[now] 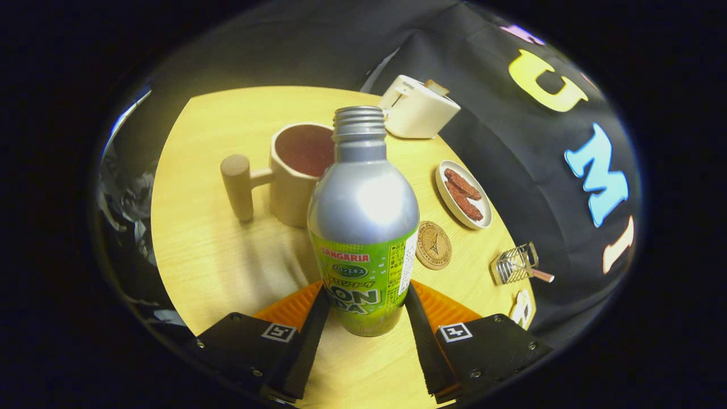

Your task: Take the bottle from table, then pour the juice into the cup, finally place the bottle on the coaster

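Gripper view puts the bottle (363,221) upright between your 2 fingers (421,318), which press its lower label; the gripper (363,318) has it. It stands mid-table (227,255), before the cup (298,173). Smooth metal likely slips: hold low, tilt slowly.

Warm light is falling from above, glaring white off the bottle (363,221) shoulder; the cup (295,173) is casting soft shadows across the worktop (216,250), whose edges are bending.

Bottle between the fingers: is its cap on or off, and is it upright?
Cap off: the bottle shows bare neck threads at its top. It is upright between the gripper fingers, which press on both its sides.
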